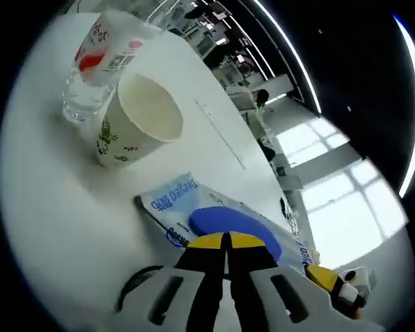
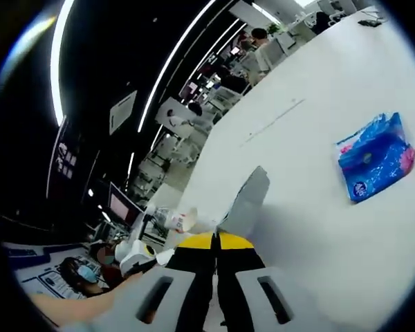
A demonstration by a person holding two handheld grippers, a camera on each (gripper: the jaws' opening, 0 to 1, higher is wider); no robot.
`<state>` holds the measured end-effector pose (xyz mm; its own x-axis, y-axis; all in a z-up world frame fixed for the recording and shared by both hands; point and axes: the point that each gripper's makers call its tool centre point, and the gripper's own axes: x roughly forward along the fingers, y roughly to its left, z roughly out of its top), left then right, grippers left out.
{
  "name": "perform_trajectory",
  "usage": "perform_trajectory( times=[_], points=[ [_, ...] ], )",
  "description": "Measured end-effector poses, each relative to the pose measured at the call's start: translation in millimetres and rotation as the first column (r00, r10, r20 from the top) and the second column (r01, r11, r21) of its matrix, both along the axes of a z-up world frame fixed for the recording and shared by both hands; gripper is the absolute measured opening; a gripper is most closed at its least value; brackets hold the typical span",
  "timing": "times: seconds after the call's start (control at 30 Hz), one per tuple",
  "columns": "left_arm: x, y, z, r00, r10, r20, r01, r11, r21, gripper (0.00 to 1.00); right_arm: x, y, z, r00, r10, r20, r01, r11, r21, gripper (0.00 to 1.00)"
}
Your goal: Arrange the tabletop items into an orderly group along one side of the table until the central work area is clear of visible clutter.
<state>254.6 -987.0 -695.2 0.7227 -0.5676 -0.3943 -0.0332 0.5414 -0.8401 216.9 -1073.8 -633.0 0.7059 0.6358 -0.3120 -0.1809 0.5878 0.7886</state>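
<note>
In the left gripper view the white-and-blue tissue pack (image 1: 214, 218) lies flat on the tabletop (image 1: 62, 207), its near edge right at the tips of the left gripper (image 1: 227, 238). The jaws stand pressed together and seem to pinch that edge, though I cannot tell for certain that the wrapper is caught between them. At 11 o'clock from the pack stands a paper cup (image 1: 140, 119), open mouth tilted toward the camera, and touching it farther along the same line is a clear plastic bottle (image 1: 97, 62) with a red-and-white label.

In the right gripper view the right gripper (image 2: 216, 242) has its jaws clenched on a thin grey flat piece (image 2: 247, 200), which rises toward 1 o'clock. A second, bright blue tissue pack (image 2: 375, 158) lies alone at 2 o'clock, well apart.

To do the step well, I judge the left pack should be drawn low and slowly toward the cup and bottle, stopping just beside them without nudging the light cup over.
</note>
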Motion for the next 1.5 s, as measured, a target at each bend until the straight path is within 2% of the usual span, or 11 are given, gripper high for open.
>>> perform_trajectory(
  times=[0.17,0.33,0.43,0.53,0.67,0.73,0.9,1.07,1.17,1.33,1.5],
  points=[
    [-7.3,0,5.6,0.999,-0.029,0.021,0.029,0.999,0.034,0.0,0,-6,8.4,0.999,-0.044,0.009,0.043,0.998,0.048,0.0],
    [-33.7,-14,10.6,0.991,-0.038,-0.13,0.006,0.972,-0.234,0.0,11,-11,13.3,0.998,-0.063,0.02,0.061,0.997,0.051,0.0],
    [-39.5,-25,13.2,0.98,-0.01,-0.196,-0.056,0.942,-0.33,0.33,14,-9,16.6,0.998,-0.06,0.032,0.058,0.997,0.056,0.0],
    [-35.7,-42,24.8,0.978,-0.022,-0.209,-0.077,0.886,-0.457,0.41,12,-5,18.7,0.998,-0.042,0.036,0.04,0.998,0.057,0.0],
    [-23.3,-35,19.5,0.986,0.029,-0.165,-0.084,0.937,-0.338,0.1,7,-2,17.6,0.999,-0.018,0.03,0.017,0.999,0.047,0.0],
    [-24.2,-40,27.1,0.987,0.022,-0.16,-0.081,0.927,-0.367,0.04,5,-5,16.8,0.999,-0.025,0.032,0.023,0.998,0.053,0.0],
    [-22.4,-43,46.2,0.998,0.018,-0.055,-0.033,0.953,-0.301,0.0,3,-15,13.3,0.998,-0.062,0.017,0.061,0.995,0.079,0.0],
    [-19.3,-42,61.8,0.999,0.033,-0.027,-0.04,0.945,-0.326,0.0,3,-17,14.1,0.997,-0.08,0.019,0.078,0.992,0.1,0.01],
    [-17.0,-42,72.5,0.999,0.027,0.026,-0.018,0.951,-0.309,0.0,1,-17,13.4,0.995,-0.103,0.003,0.102,0.987,0.126,0.14],
    [-15.1,-46,92.4,0.995,0.029,0.1,0.005,0.945,-0.327,0.0,2,-5,19.3,0.988,-0.123,-0.098,0.148,0.934,0.325,0.36],
    [-15.6,-45,104.8,0.985,-0.003,0.173,0.058,0.949,-0.31,0.0,20,-4,48.0,0.976,-0.191,-0.106,0.218,0.841,0.495,0.47]
  ],
)
